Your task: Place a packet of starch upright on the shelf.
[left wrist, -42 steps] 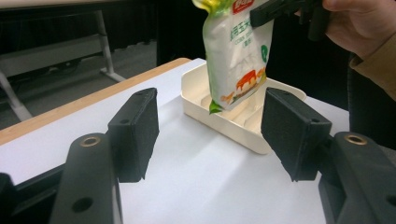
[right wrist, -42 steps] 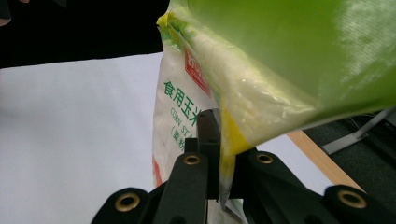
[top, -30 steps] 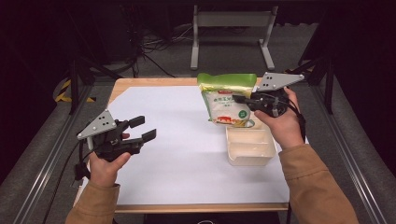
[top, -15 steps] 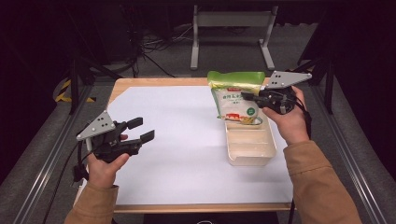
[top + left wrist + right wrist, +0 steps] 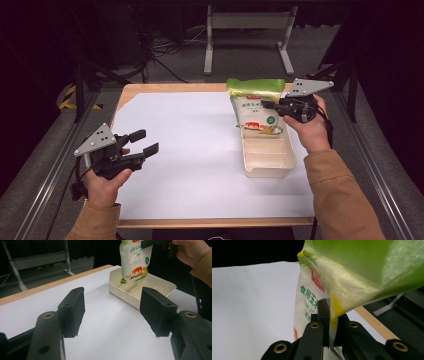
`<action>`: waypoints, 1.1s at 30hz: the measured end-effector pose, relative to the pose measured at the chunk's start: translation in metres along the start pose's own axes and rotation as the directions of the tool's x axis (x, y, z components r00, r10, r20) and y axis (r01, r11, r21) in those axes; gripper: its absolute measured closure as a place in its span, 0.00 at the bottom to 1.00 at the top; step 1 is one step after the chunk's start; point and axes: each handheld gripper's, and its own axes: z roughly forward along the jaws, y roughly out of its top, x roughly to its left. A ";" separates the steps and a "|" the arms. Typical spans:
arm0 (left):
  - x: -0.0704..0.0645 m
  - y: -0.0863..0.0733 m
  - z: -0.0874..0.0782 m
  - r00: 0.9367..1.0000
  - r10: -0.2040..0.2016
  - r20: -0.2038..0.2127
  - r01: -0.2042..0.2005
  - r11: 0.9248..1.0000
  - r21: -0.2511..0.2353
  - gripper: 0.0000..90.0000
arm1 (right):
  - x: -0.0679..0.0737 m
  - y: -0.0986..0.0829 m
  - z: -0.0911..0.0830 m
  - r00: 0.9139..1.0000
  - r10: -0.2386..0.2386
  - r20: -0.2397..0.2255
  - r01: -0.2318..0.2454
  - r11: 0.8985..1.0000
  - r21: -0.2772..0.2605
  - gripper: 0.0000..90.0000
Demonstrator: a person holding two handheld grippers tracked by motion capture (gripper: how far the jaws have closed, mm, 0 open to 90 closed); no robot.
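A pouch of corn starch [image 5: 254,106] hangs over the far end of a tray [image 5: 267,162] on the table's [image 5: 190,135] right side.

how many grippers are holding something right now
1. The right gripper is clamped on the edge of the green-topped bag, which hangs upright over the far end of the cream tray. The left gripper is open above the white table sheet.

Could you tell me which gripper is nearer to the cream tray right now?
Right. The right gripper holds the bag above the tray's far end; the left gripper hovers open across the table.
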 end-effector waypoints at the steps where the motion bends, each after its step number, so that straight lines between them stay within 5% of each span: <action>1: 0.000 0.000 -0.001 1.000 0.003 -0.004 -0.003 1.000 0.004 0.42 | -0.001 -0.002 0.001 1.000 0.000 0.002 0.000 1.000 0.006 0.98; 33: 0.002 -0.006 -0.008 1.000 -0.014 -0.025 0.014 1.000 0.010 0.42 | -0.011 -0.034 0.012 0.999 0.040 0.008 -0.040 0.998 0.044 0.98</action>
